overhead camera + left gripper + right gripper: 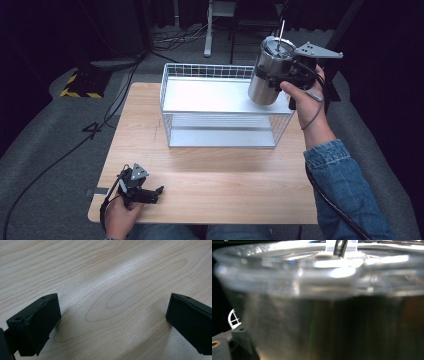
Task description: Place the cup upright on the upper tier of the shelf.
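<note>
Your right tongs (pixel 281 80) are clamped on the steel tumbler (pixel 269 75), holding it in the air, tilted, above the right end of the white wire rack's (pixel 220 107) top shelf; a straw (pixel 281 31) stands up from its clear lid (pixel 317 270). Your left tongs (pixel 159 193) rest low on the wooden worktop (pixel 210 180) near its front-left corner, jaws spread wide with nothing between them.
</note>
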### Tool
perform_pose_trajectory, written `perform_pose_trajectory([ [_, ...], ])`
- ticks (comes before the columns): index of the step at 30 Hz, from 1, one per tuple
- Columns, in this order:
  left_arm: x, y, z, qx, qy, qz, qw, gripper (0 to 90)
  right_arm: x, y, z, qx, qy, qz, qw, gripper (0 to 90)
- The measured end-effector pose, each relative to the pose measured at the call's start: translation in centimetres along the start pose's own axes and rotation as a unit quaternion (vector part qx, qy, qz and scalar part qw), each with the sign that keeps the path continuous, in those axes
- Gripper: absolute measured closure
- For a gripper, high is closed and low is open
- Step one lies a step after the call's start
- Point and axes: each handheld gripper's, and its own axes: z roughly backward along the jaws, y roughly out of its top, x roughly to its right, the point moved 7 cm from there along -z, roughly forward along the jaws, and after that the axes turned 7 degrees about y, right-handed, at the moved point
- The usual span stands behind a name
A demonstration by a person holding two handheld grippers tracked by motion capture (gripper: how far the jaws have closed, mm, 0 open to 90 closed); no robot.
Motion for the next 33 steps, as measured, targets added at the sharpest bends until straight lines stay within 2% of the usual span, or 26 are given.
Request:
perform_pose_trajectory([
  [11,0.1,0.0,0.0,0.000,0.002,0.006,1.0000,0.2,-0.5,0.5,-3.9,-0.002,0.007,0.003,1.0000,3.5],
  [21,0.0,0.0,0.0,0.001,0.002,0.003,1.0000,0.2,-0.7,-0.3,-6.9,-0.004,-0.004,0.000,1.0000,3.5],
  [33,0.0,0.0,0.0,0.001,0.002,0.004,1.0000,0.2,-1.1,-1.8,-8.7,-0.010,0.006,-0.007,0.9999,3.5],
])
